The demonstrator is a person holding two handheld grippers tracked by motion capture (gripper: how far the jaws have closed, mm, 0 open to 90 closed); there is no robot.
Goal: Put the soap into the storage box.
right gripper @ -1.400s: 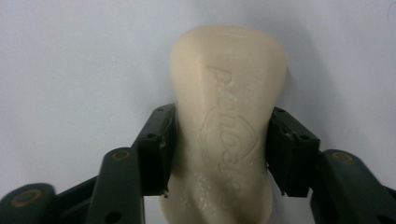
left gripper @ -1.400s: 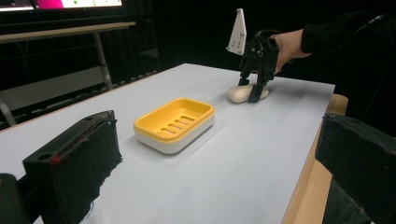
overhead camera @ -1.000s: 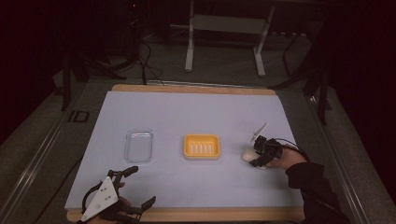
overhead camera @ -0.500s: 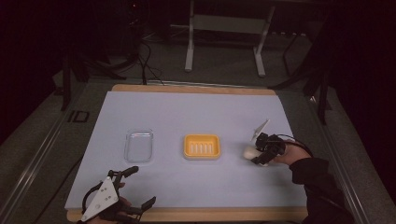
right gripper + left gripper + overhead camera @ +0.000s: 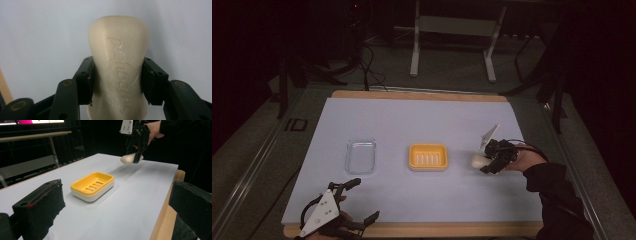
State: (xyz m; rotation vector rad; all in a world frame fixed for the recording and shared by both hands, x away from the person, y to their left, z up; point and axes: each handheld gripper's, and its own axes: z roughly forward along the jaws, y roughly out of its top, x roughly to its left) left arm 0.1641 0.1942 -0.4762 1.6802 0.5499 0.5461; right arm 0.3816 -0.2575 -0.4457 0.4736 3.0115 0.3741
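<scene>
On table's right side: right gripper [image 5: 486, 163] is clamping cream soap bar [image 5: 119, 65], holding it just above mat [image 5: 412, 120] | yellow soap dish [image 5: 428, 157] is sitting mid-mat, clear lid [image 5: 361, 155] to its left | left gripper [image 5: 353, 204] is resting at near edge, jaws apart

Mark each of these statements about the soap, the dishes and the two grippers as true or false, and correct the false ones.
1. The right gripper is shut on the bar of soap. True.
2. The soap lies in the yellow soap dish. False: the dish is empty, and the soap is held to its right, off the table in the left gripper view.
3. The clear lid sits left of the yellow dish in the high view. True.
4. The left gripper holds the clear lid. False: its jaws are open and empty, near the table's front edge.
5. The soap has raised lettering. True.
</scene>
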